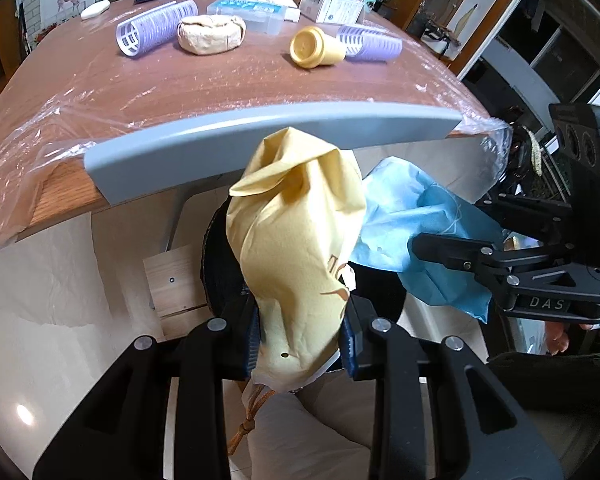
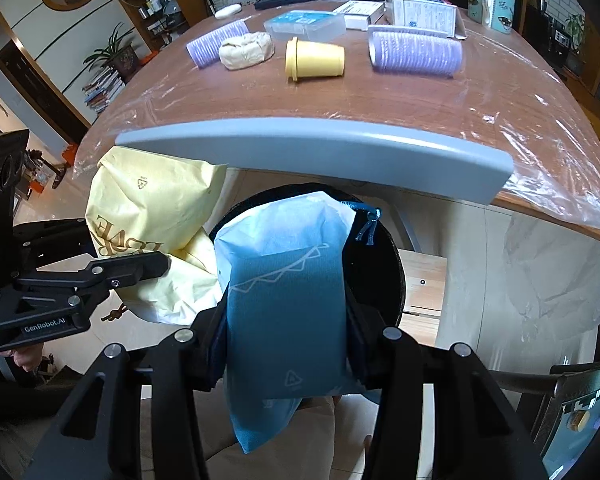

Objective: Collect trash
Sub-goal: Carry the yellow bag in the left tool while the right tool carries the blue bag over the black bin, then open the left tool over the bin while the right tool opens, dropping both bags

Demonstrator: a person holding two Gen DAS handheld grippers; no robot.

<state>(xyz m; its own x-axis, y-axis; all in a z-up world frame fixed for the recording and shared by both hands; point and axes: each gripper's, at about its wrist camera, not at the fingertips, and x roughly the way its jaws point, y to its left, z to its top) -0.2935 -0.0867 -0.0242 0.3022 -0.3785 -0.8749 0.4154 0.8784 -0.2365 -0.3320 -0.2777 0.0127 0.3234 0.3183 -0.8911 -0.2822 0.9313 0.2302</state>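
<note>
Hanging over the black bin [image 2: 380, 264], both bags point long-axis down: left gripper [image 1: 300, 332] clamps the yellow bag [image 1: 296, 240], right gripper [image 2: 286, 344] clamps the blue bag [image 2: 284, 300] — blue sits more centrally above the bin's mouth.

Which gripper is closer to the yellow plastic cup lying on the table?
Hard to call; neither is clearly nearer. Both hang below the table edge, over the black bin. The left gripper holds a yellow pouch, the right gripper a blue pouch, the yellow plastic cup far beyond both.
</note>
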